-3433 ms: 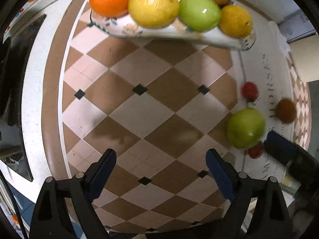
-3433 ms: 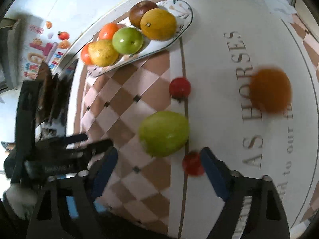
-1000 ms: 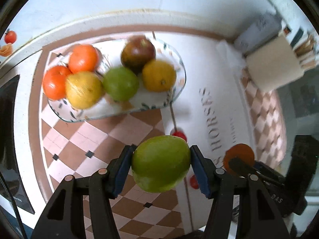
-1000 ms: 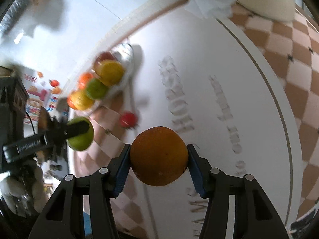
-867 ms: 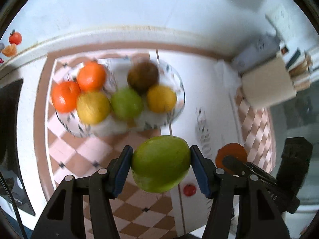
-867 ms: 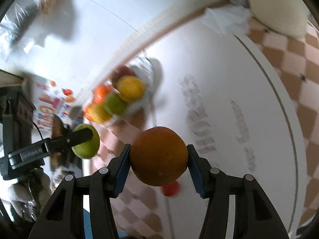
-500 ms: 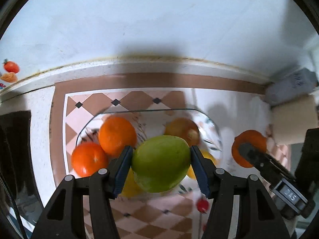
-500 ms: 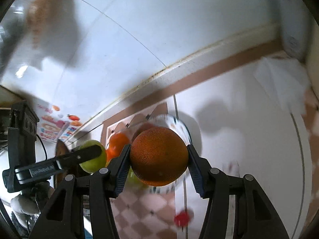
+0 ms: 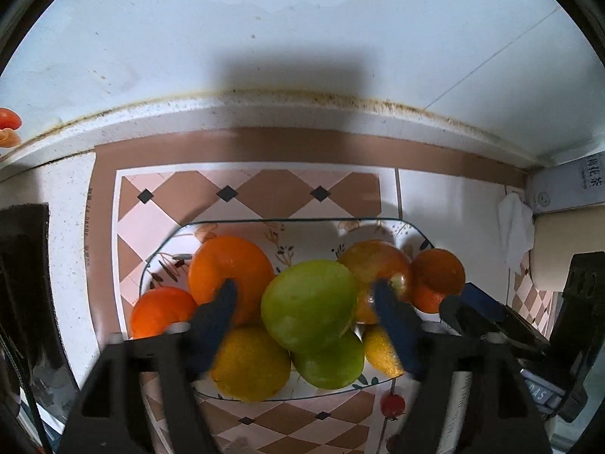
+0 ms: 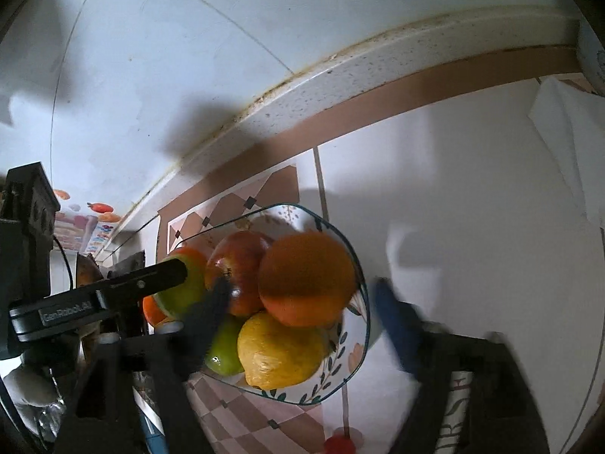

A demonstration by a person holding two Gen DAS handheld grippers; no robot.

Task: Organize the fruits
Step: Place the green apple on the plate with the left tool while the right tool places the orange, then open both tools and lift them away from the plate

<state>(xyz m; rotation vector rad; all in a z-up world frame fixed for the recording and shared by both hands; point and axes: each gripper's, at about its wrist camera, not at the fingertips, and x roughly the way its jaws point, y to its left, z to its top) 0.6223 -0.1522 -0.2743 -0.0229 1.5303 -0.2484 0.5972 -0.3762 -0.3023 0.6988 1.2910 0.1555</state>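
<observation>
A patterned glass fruit plate (image 9: 287, 229) holds several fruits. In the left wrist view my left gripper (image 9: 306, 316) is open, its jaws spread wide of the large green fruit (image 9: 308, 308), which sits on top of the pile. In the right wrist view my right gripper (image 10: 302, 312) is open around the dark orange (image 10: 306, 278), which lies at the plate's (image 10: 355, 344) right end above a yellow lemon (image 10: 281, 352). That orange also shows in the left wrist view (image 9: 436, 278).
A small red tomato (image 9: 392, 404) lies on the checked mat in front of the plate; it also shows in the right wrist view (image 10: 338, 444). The white wall and counter ledge (image 9: 302, 109) run just behind the plate. A crumpled tissue (image 9: 516, 227) and boxes are at the right.
Both grippers carried their fruit over the plate, dropped lower and opened. The green fruit and the dark orange now rest on the plate's pile.
</observation>
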